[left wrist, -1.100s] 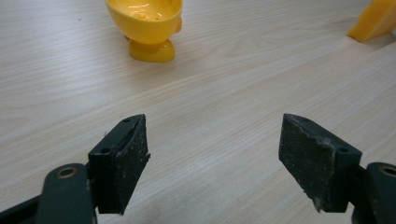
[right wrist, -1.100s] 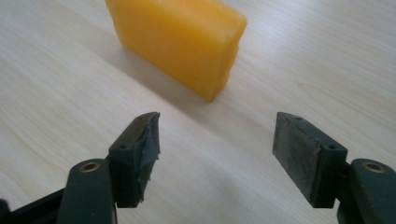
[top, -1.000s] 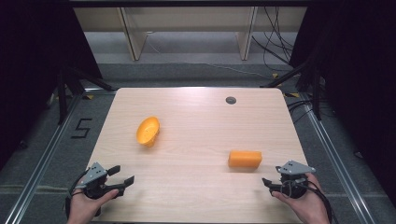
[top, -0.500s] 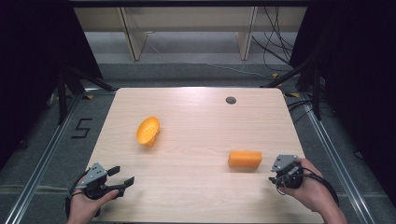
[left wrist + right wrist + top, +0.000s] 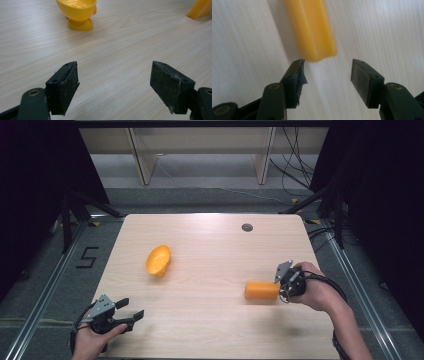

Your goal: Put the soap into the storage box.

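An orange block [image 5: 261, 290] lies on its side right of the table's middle. My right gripper [image 5: 283, 283] is at the block's right end, pointing at it. In the right gripper view the block [image 5: 312, 27] ends just ahead of my right gripper [image 5: 325, 72]; the jaws have just been opening and nothing is between the pads. An orange egg-cup-like cup [image 5: 159, 260] lies tipped over at centre left. My left gripper [image 5: 126, 315] rests open at the front left corner. From the left gripper [image 5: 113, 82] I see the cup [image 5: 78, 11] far ahead and the block's corner [image 5: 200, 8].
The pale wooden table [image 5: 210, 330] has a dark round grommet [image 5: 247, 227] near its back edge. Black stand legs flank the table on both sides. A "5" mark [image 5: 87, 256] is on the floor at left, and cables run at the back right.
My right hand has moved from the front right corner away from the table's front edge and leftward, up to the block's right end. The left hand, cup and block have stayed put.
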Demonstrator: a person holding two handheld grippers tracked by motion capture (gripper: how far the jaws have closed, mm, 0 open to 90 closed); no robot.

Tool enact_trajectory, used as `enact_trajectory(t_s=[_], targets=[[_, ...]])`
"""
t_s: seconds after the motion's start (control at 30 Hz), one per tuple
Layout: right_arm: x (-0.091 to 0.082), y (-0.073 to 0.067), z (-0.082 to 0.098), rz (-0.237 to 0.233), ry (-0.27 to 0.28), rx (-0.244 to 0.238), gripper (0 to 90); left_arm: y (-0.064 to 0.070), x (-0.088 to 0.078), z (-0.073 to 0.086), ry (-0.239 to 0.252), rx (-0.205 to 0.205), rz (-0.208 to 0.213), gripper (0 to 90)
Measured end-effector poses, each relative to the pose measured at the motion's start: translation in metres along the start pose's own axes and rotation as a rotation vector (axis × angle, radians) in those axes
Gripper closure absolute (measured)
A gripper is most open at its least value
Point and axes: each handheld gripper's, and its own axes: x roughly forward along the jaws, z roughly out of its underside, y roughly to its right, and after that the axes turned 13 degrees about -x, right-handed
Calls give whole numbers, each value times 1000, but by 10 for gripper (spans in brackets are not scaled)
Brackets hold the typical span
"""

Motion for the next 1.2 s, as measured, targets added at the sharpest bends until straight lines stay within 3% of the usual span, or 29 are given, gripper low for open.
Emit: enact_trajectory(t_s=[0.2,0.27,0.33,0.4,0.57,0.63,0.77,0.87,0.93,0.97,1.0,1.03,1.07,1.1,1.17,1.2], targets=[[20,11,-17,-90,-30,-91,412,0,0,0,-8,4,7,223],[27,12,-21,-114,-39,-89,402,0,1,1,-9,-8,10,223],[34,16,-24,-136,-39,-123,394,0,1,1,-10,-11,11,223],[41,14,-27,-165,-53,-112,397,0,2,1,-9,-16,14,224],[50,13,-30,-211,-63,-123,550,0,1,0,-6,6,17,223],[51,13,-30,-219,-59,-150,592,0,1,1,-6,0,16,223],[50,10,-28,-214,-19,-156,616,2,1,1,-8,-6,18,230],[46,6,-27,-214,-18,-105,617,5,1,0,1,23,34,257],[40,3,-28,-227,9,-102,617,7,2,-1,4,37,55,264],[37,0,-29,-230,-1,-83,617,10,2,-1,-4,39,46,265],[34,-1,-31,-236,19,-100,617,12,4,-1,5,46,75,268],[30,-5,-33,-246,21,-73,617,14,5,-2,-5,67,92,270],[27,-8,-36,-248,51,-99,618,18,7,-3,-1,77,106,270],[24,-10,-40,-256,82,-117,618,21,8,-4,-1,112,114,270],[17,-17,-46,-263,79,-80,618,30,10,-9,6,160,141,270],[14,-21,-52,-271,90,-101,618,33,11,-11,2,173,155,267]])
